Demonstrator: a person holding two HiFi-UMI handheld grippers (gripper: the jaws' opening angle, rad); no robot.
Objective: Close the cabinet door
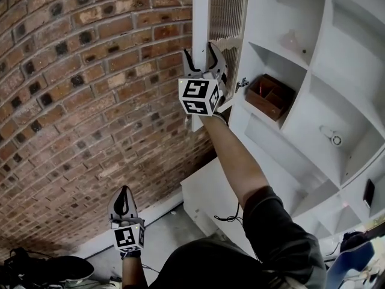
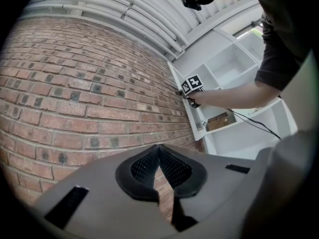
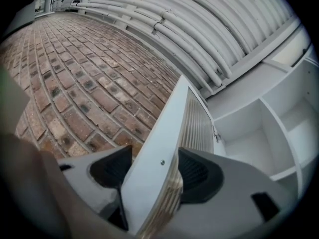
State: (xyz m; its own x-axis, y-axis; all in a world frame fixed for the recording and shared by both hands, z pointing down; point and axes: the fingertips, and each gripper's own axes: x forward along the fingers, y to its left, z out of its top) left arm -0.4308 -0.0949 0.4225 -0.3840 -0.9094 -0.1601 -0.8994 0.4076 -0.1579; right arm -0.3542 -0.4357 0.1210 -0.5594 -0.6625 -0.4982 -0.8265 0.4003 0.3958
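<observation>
Clamping the cabinet door (image 3: pixel 158 148) edge-on — right gripper (image 3: pixel 149 169).

The cabinet door (image 1: pixel 224 17) is white with a pale ribbed panel, and the cabinet (image 1: pixel 313 122) is white too. The brick wall (image 1: pixel 90 101) is red-brown, flecked with dark spots. A box (image 1: pixel 269 96) is brown. The right tongs (image 1: pixel 204 54) and left tongs (image 1: pixel 123 198) are grey with black pads (image 2: pixel 142 171) and bear black-and-white square markers.

No legible text, brand, number or sign in any view. Only coded black-and-white squares on right gripper's marker cube (image 1: pixel 201 96), frame centre, and left gripper's marker cube (image 1: pixel 128 238), lower left.
</observation>
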